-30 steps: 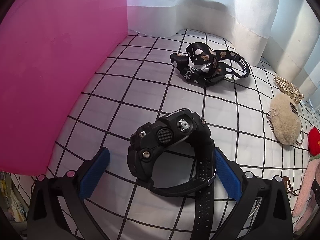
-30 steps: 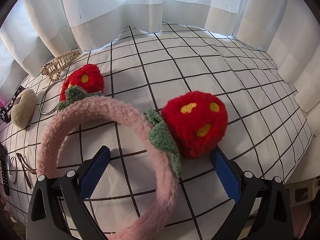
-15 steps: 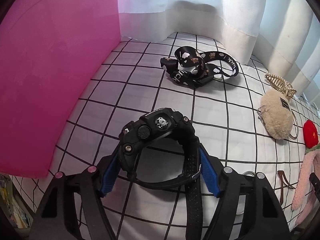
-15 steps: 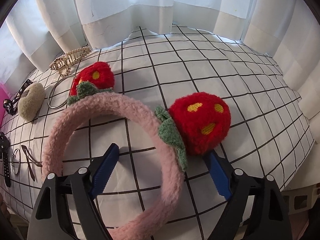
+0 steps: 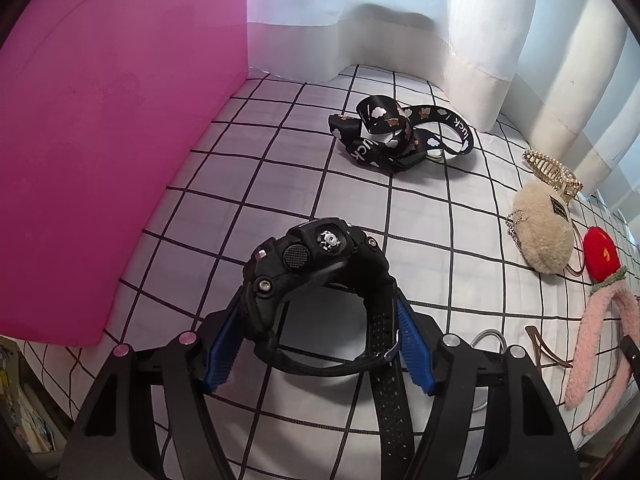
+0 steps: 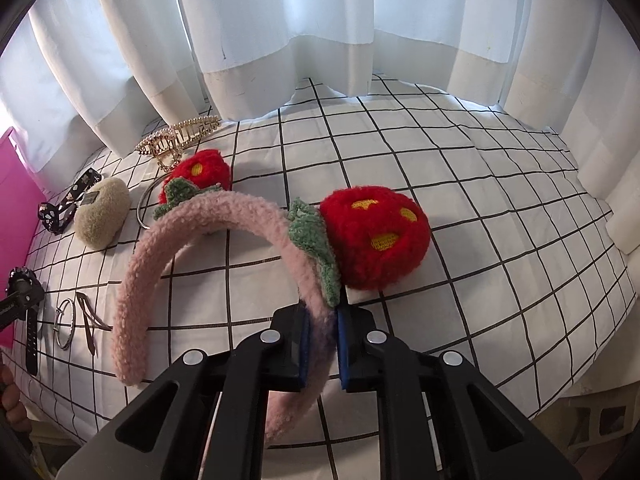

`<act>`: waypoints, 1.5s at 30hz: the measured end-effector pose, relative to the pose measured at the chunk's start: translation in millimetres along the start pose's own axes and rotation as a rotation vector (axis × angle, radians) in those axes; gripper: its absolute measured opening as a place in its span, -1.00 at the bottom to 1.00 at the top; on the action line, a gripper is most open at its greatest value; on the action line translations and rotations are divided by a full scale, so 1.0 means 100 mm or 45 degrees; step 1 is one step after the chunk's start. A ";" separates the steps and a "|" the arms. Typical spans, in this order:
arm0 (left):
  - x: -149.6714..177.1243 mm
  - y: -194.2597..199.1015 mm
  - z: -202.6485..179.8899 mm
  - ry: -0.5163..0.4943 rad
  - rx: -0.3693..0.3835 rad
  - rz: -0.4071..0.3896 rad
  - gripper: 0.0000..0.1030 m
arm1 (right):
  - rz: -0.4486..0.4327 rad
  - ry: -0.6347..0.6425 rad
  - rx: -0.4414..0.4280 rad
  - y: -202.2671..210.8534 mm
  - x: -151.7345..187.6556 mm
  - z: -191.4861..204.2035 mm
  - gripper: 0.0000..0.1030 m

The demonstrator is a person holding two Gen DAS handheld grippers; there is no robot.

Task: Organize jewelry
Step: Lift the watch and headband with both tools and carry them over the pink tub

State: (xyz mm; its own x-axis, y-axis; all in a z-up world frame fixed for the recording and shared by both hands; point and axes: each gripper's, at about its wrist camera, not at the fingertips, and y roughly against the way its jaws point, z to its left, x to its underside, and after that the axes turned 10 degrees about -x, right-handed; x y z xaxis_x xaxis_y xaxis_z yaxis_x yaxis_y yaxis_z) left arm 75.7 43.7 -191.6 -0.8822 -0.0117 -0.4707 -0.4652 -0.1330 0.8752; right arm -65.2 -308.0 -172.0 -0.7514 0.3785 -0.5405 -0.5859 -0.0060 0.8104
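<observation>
My left gripper [image 5: 320,344] is shut on a chunky black watch [image 5: 316,276], its blue pads pressed against both sides of the strap loop. The watch also shows at the left edge of the right wrist view [image 6: 24,292]. My right gripper [image 6: 322,348] is shut on a fluffy pink headband [image 6: 200,216] with two red strawberry pompoms [image 6: 376,236]. It pinches the band just below the nearer pompom. The headband shows at the right edge of the left wrist view [image 5: 600,320].
A pink box [image 5: 100,140] stands at the left. On the checked cloth [image 6: 460,184] lie a black printed lanyard [image 5: 400,136], a beige fluffy pouch [image 6: 102,216], a gold pearl claw clip [image 6: 176,140], a silver ring bangle [image 6: 64,322] and a brown hair clip [image 6: 90,316]. White curtains hang behind.
Both grippers have closed from wide open: the left onto the watch, the right onto the headband band. Both objects now sit slightly raised in the views.
</observation>
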 end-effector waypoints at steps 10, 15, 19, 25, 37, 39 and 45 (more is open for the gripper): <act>-0.02 0.26 0.05 0.006 0.031 -0.052 0.29 | -0.053 0.027 -0.037 0.19 -0.10 0.10 -0.79; -0.07 0.45 0.08 0.015 0.042 -0.087 0.29 | -0.088 0.042 -0.048 0.34 -0.18 0.14 -0.79; -0.14 0.64 0.07 0.007 0.054 -0.121 0.29 | -0.122 0.054 -0.064 0.49 -0.29 0.19 -0.79; -0.23 0.99 0.10 0.019 0.089 -0.168 0.29 | -0.180 0.094 -0.099 0.76 -0.47 0.29 -0.79; -0.53 1.82 0.46 0.123 0.142 -0.362 0.29 | -0.301 0.281 -0.295 1.16 -0.93 1.02 -0.79; -0.58 1.93 0.59 0.157 0.139 -0.395 0.29 | -0.311 0.317 -0.336 1.16 -1.01 1.22 -0.79; -0.69 2.10 1.10 0.231 0.055 -0.474 0.29 | -0.309 0.420 -0.496 1.06 -1.18 1.90 -0.79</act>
State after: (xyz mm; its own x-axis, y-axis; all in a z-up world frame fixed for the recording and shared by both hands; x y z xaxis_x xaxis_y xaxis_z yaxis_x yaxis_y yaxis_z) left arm 31.4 125.2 36.8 -0.6277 -0.1456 -0.7647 -0.7562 -0.1192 0.6434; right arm 19.0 -177.9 21.2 -0.5992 0.1024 -0.7940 -0.7756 -0.3199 0.5441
